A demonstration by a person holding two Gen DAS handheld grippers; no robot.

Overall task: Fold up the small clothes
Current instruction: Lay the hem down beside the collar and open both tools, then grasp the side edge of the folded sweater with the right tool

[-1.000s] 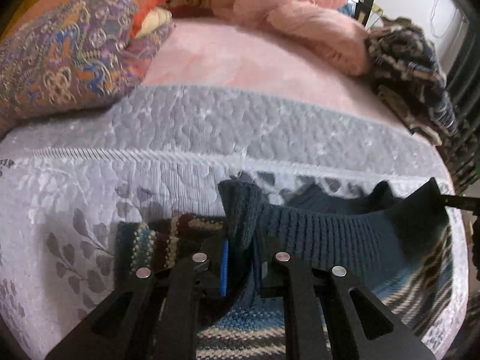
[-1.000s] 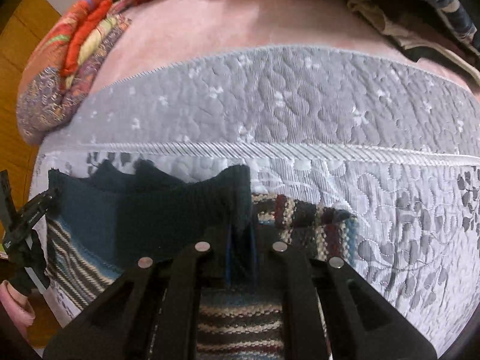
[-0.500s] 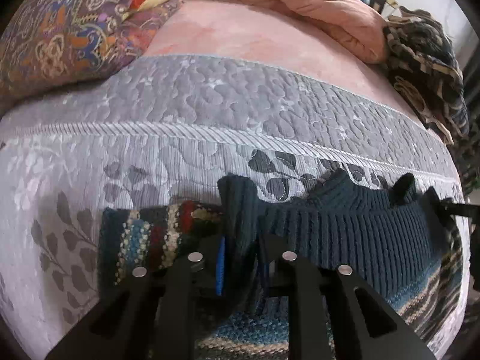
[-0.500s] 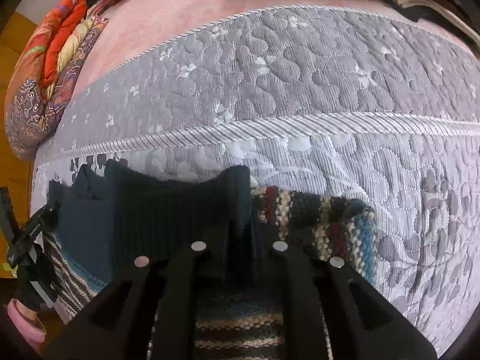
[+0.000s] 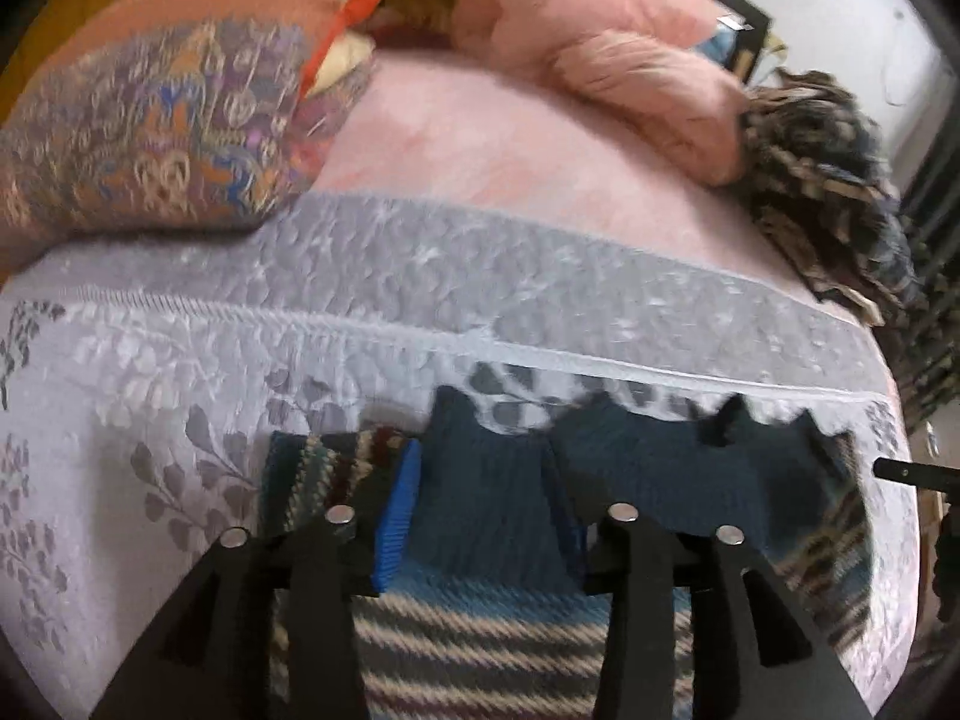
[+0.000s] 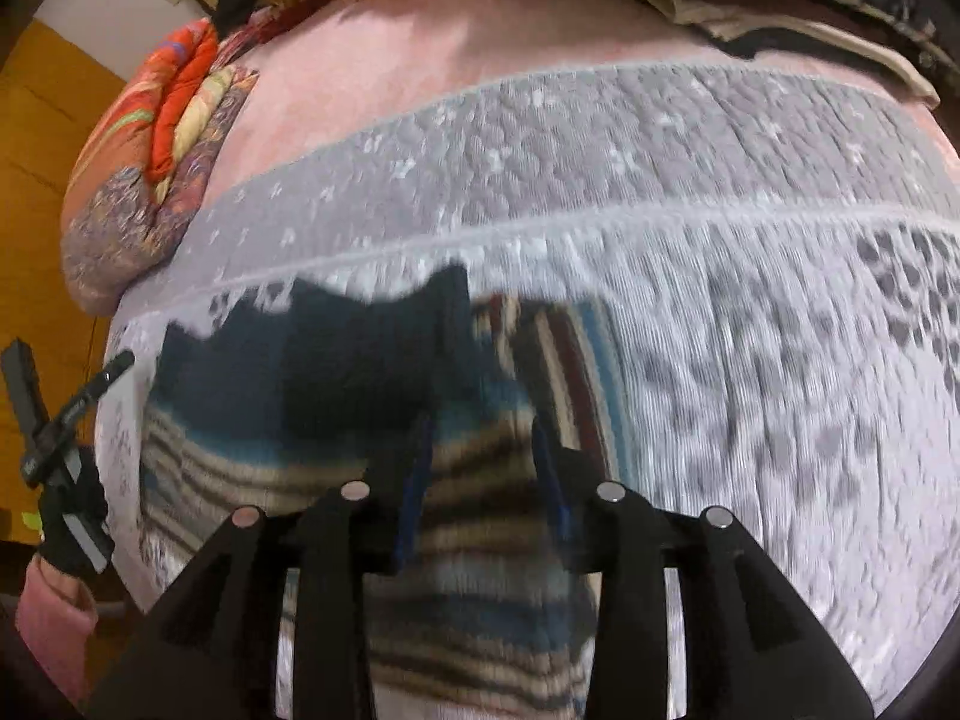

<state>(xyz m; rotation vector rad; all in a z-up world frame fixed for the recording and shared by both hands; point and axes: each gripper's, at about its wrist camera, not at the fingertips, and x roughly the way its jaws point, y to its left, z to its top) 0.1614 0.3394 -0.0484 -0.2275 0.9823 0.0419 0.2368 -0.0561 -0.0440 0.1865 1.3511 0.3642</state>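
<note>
A small striped knit sweater (image 5: 480, 648) with a dark teal ribbed band (image 5: 648, 468) lies on the grey quilted bedspread (image 5: 420, 288). My left gripper (image 5: 480, 516) stands open over the band's left corner, blue pads spread wide, with the knit lying between them. In the right wrist view the same sweater (image 6: 468, 552) shows its dark band (image 6: 336, 360) and a striped sleeve (image 6: 564, 354). My right gripper (image 6: 480, 468) is open too, its fingers apart over the striped body. The other tool and a hand (image 6: 60, 480) appear at the left edge.
A patterned pillow (image 5: 150, 132) and an orange quilt lie at the back left, a fluffy pink blanket (image 5: 600, 48) at the back, and a dark patterned garment (image 5: 840, 192) at the back right. The bed's edge runs close on the right (image 5: 900, 480).
Both grippers opened and let go of the dark band's corners, which now lie on the bedspread. Both views are blurred as the grippers pull back.
</note>
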